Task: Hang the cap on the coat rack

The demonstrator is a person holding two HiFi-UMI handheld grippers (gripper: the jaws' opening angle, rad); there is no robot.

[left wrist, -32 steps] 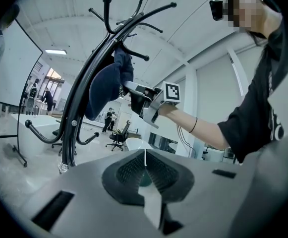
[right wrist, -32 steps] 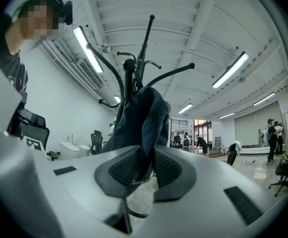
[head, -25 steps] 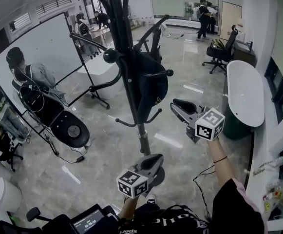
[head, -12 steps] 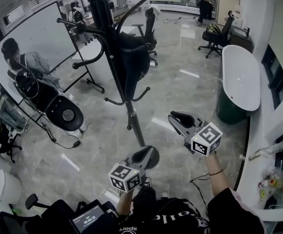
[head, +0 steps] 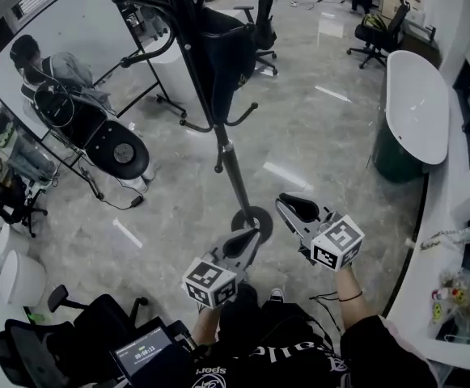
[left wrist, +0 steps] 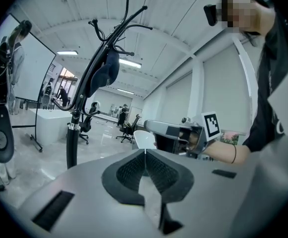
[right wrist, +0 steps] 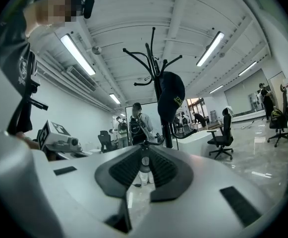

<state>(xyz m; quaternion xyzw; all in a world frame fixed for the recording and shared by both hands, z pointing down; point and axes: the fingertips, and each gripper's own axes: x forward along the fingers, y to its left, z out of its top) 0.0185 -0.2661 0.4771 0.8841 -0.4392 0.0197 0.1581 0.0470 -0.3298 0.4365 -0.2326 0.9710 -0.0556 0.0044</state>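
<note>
Head view, far left: a whiteboard [head: 65,31] on a wheeled stand is seen, with a person [head: 52,67] carrying a backpack in front of it. Just right of that, in the upper middle, the coat rack [head: 233,168] rises from a round base on the marble floor [head: 332,152]. The cap [head: 218,47], a dark one, is hung high on the rack against the pole, well apart from both claws. Below the base, at lower centre, the left claw [head: 247,239] is held pointing up toward the rack. In the left gripper view its pads are pressed together at the tips with nothing between them [left wrist: 144,155], and the cap [left wrist: 105,73] is seen up on the rack [left wrist: 73,143] at the left. Right of it, the right claw [head: 298,208] is held level beside the base. In the right gripper view a narrow gap is left between its pads and nothing is pinched [right wrist: 144,158]; the cap [right wrist: 171,95] shows above on the rack [right wrist: 156,66]. An oval white surface [head: 417,103] lies at far right.
</note>
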